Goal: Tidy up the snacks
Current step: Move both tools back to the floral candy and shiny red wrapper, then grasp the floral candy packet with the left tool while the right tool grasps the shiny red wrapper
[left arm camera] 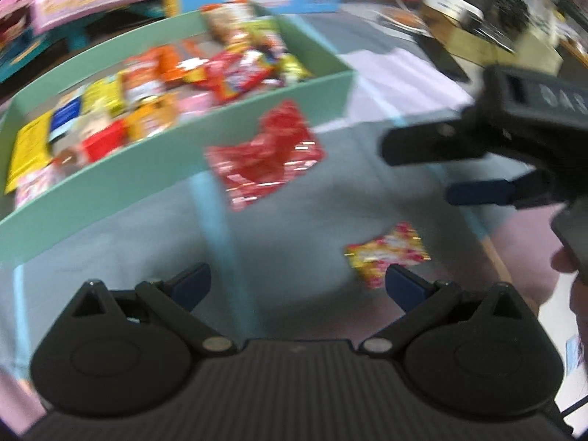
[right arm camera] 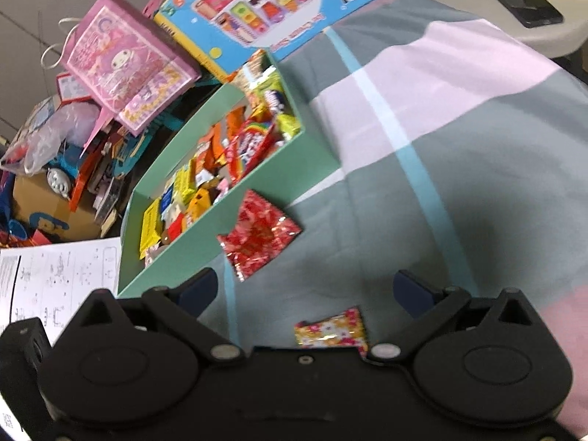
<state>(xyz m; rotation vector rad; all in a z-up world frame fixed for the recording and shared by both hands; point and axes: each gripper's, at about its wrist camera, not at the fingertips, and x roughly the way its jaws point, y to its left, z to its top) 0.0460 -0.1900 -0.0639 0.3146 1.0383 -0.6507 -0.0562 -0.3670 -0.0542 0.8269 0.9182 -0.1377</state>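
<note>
A mint-green box point(left arm camera: 176, 169) point(right arm camera: 279, 180) full of several colourful snack packets stands on a striped cloth. A red foil packet point(left arm camera: 264, 158) point(right arm camera: 259, 237) lies against the box's front wall. A small yellow-and-red packet point(left arm camera: 386, 253) point(right arm camera: 330, 329) lies nearer me. My left gripper point(left arm camera: 297, 286) is open and empty above the cloth, with the small packet just ahead of its right finger. My right gripper point(right arm camera: 305, 290) is open and empty, above the small packet. The right gripper also shows in the left wrist view point(left arm camera: 422, 169), open, to the right of the red packet.
A blue toy box point(right arm camera: 272, 7) and a pink gift bag point(right arm camera: 128, 58) stand behind the green box. Toy clutter point(right arm camera: 73, 169) and a printed paper sheet point(right arm camera: 55, 279) lie to its left. A dark phone point(right arm camera: 522, 0) lies at the far right.
</note>
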